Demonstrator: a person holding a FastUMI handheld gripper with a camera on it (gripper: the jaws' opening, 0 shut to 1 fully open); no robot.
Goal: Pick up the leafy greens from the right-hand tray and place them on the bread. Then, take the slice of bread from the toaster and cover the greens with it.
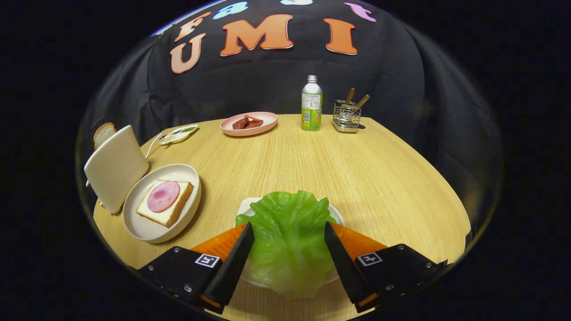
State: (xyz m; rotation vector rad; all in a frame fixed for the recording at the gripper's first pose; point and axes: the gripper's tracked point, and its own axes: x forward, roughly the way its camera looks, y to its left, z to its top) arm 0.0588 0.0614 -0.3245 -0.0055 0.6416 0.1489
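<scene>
— Between the fingers, what do you see?

— Greens [289, 240], one broad leaf, lying on a white tray [335, 214] at the near edge of the table [357, 165]. The gripper [289, 258] has a finger on each side of the leaf. Both fingers [236, 263] look to meet the leaf's edges, yet I cannot tell whether they press on it.

— So is the claw holding it?

— Cannot tell. The jaws stand fairly wide, about the breadth of the leaf, and the leaf spreads past the tray's near rim.

— Where is the bread?

— Left of the fingers and a little farther off, on a round white plate [142, 223]. The bread [166, 203] is a square slice with a pink round of ham [163, 196] on top. It lies apart from the tray, with bare table between.

— And the toaster?

— Just left of the plate, touching or nearly touching its rim. The toaster [116, 167] is white, with a slice [104, 133] sticking up from its far end.

— What else is about?

— Farther back, a small dish [178, 133] beyond the toaster, then a pink plate [249, 123] with reddish-brown pieces. Right of that stands a bottle [312, 103], and right again a wire rack [347, 117] with two wooden handles. All sit at the far edge, well apart from the leaf.

— Anything between leaf and bread?

— Nothing but table.
</scene>
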